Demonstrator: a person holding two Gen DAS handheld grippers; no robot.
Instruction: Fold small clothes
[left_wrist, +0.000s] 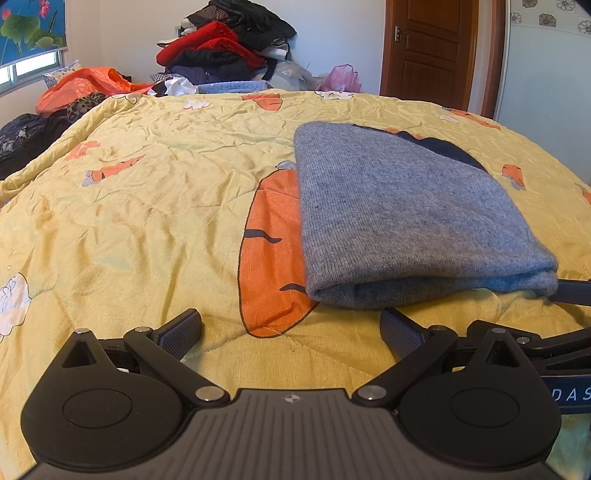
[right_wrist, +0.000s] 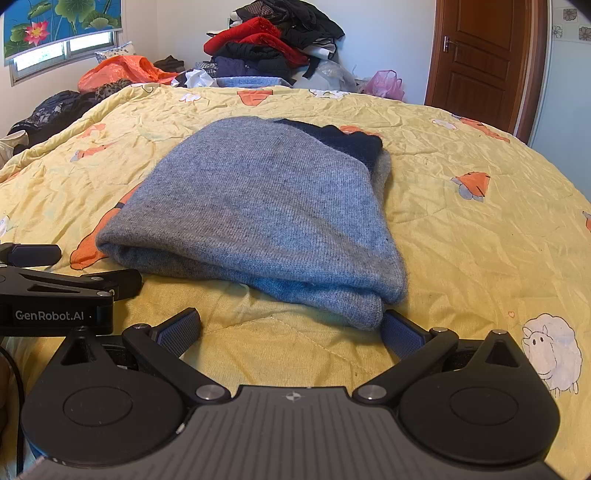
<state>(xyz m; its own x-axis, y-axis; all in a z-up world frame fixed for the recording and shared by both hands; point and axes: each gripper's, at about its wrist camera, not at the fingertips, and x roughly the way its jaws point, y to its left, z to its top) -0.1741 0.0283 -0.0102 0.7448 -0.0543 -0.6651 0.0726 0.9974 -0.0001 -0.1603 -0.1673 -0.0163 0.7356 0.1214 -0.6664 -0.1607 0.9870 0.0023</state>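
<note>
A grey knitted garment (left_wrist: 402, 214) lies folded in a thick bundle on the yellow quilt (left_wrist: 147, 206), with a dark navy part (left_wrist: 450, 151) showing at its far side. My left gripper (left_wrist: 291, 332) is open just short of the garment's near left corner, holding nothing. In the right wrist view the same grey garment (right_wrist: 266, 210) fills the middle. My right gripper (right_wrist: 291, 330) is open, its right fingertip (right_wrist: 400, 332) touching the garment's near corner. The left gripper (right_wrist: 59, 288) shows at the left edge of that view.
A pile of red, black and dark clothes (left_wrist: 229, 48) is heaped at the far end of the bed. Orange plastic bags (left_wrist: 85, 88) and dark clothes (left_wrist: 26, 136) lie at the far left. A pink bag (left_wrist: 341, 77) sits near a brown door (left_wrist: 428, 51).
</note>
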